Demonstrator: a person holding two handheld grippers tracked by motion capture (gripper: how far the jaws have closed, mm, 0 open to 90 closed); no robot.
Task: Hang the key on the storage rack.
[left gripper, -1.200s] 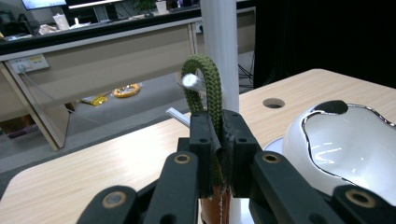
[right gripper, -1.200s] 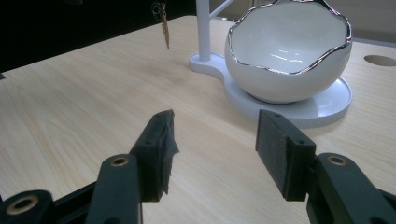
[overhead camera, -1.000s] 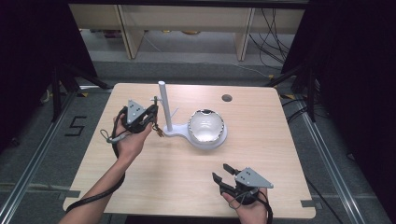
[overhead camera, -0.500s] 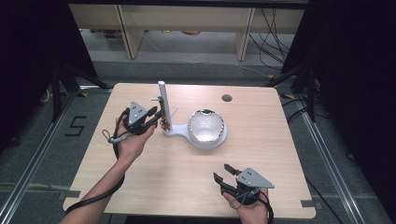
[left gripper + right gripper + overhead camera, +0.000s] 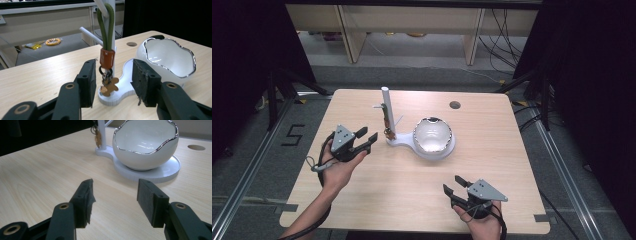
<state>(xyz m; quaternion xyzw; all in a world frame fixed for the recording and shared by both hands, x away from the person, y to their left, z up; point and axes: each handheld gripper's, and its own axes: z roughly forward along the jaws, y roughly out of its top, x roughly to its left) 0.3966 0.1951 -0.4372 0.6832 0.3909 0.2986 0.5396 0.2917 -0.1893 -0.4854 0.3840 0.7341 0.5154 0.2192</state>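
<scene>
The keychain (image 5: 107, 53) hangs on the stand's peg; the left gripper (image 5: 366, 140) (jaws just opened, empty) clears off next, I'd judge, while the right gripper (image 5: 453, 190) idles open.

Your high view looks forward and down from above your side of the table (image 5: 412, 185), well back. Your left gripper view rides low and near, facing the stand (image 5: 110, 32) at 12 o'clock, with the bowl (image 5: 170, 57) at 2 o'clock. Your right gripper view sits low over the tabletop and farther off, with the bowl (image 5: 146, 145) at 12 o'clock and the stand (image 5: 101, 132) at 11 o'clock. All three share the stand (image 5: 387, 112) and bowl (image 5: 433, 136).
</scene>
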